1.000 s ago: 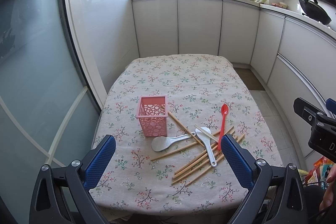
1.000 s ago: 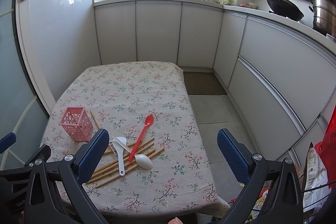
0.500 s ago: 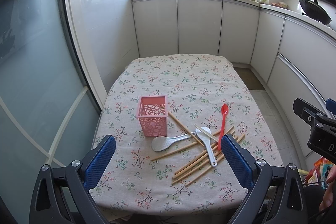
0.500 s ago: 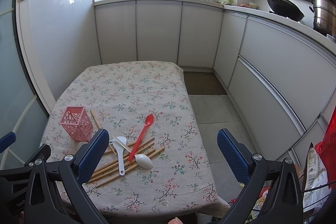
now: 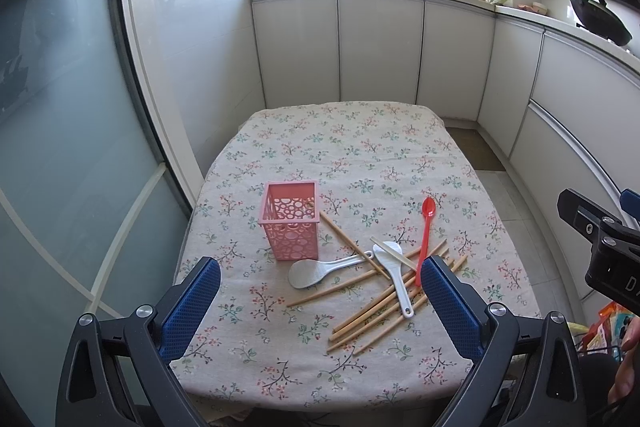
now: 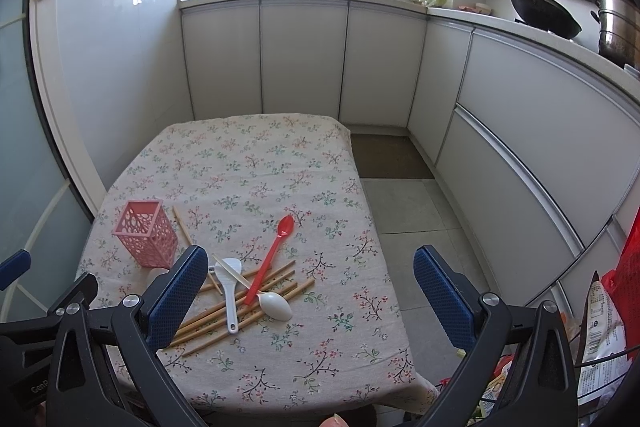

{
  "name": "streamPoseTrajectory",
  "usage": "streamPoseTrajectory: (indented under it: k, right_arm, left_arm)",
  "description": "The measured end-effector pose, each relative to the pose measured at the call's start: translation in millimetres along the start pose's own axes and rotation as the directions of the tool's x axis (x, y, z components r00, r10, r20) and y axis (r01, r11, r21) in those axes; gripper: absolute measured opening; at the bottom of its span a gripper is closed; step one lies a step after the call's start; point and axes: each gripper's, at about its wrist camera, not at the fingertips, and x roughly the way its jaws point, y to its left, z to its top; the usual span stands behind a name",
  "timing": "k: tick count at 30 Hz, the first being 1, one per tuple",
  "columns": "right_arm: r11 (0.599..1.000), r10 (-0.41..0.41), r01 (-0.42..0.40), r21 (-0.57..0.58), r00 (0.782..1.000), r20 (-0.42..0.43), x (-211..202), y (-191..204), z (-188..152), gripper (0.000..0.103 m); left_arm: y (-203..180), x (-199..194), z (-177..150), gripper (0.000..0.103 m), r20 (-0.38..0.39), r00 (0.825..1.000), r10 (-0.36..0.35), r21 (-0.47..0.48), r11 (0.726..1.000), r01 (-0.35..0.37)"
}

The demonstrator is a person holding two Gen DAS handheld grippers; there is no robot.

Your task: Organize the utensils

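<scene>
A pink perforated holder stands upright and empty on the floral table; it also shows in the right wrist view. Right of it lies a pile: several wooden chopsticks, two white spoons and a red spoon. The same pile shows in the right wrist view, with the red spoon on top. My left gripper is open and empty above the near table edge. My right gripper is open and empty, to the right of the pile.
White kitchen cabinets with a sink counter stand beyond the table. A frosted glass door is at the left. A wok and a steel pot sit on the right counter. Bags lie on the floor at the right.
</scene>
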Motion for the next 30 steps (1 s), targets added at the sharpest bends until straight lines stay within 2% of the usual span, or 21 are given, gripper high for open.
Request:
streamPoseTrajectory:
  k: [6,11,15,20,23,24,26,28,29,30]
  right_arm:
    - [0.995,0.095,-0.092,0.037,0.992,-0.077,19.8,-11.9,9.5,0.103]
    - [0.993,0.112,-0.105,0.050,0.977,-0.181,58.7,-23.2,21.3,0.103]
    - [0.995,0.099,-0.096,0.025,0.955,-0.280,99.4,-27.3,34.1,0.103]
    - [0.994,0.106,-0.092,0.055,0.927,-0.361,146.7,-42.2,45.0,0.103]
    - [0.990,0.135,-0.105,0.097,0.911,-0.389,171.1,-50.7,38.6,0.103]
    - [0.988,0.143,-0.109,0.106,0.902,-0.407,178.0,-52.4,34.3,0.101]
    - [0.982,0.183,-0.139,0.128,0.872,-0.454,193.5,-55.5,23.7,0.097]
    - [0.971,0.231,-0.170,0.166,0.839,-0.493,208.1,-58.8,15.2,0.092]
    - [0.967,0.247,-0.176,0.185,0.825,-0.508,214.7,-61.1,11.6,0.090]
    - [0.963,0.260,-0.179,0.202,0.814,-0.520,220.4,-62.7,8.8,0.087]
  left_arm:
    - [2.5,22.5,8.4,0.101,-0.056,0.997,-0.047,0.010,0.999,0.048]
    - [3.9,51.6,21.8,0.101,-0.092,0.994,-0.059,0.025,0.998,0.062]
    - [-3.3,84.3,37.2,0.101,-0.196,0.974,-0.115,0.049,0.991,0.127]
    - [-14.3,126.5,52.4,0.101,-0.289,0.945,-0.153,0.042,0.984,0.173]
    - [-24.3,154.9,53.6,0.091,-0.345,0.922,-0.173,0.030,0.980,0.195]
    - [-29.4,164.5,51.3,0.085,-0.365,0.912,-0.186,0.031,0.977,0.211]
    - [-38.0,181.5,44.7,0.076,-0.394,0.896,-0.205,0.025,0.972,0.233]
    - [-47.0,200.1,34.0,0.063,-0.429,0.878,-0.214,0.012,0.970,0.242]
    - [-53.1,208.4,29.6,0.059,-0.453,0.866,-0.213,0.020,0.968,0.249]
    - [-61.0,216.9,25.2,0.050,-0.482,0.849,-0.217,0.033,0.964,0.265]
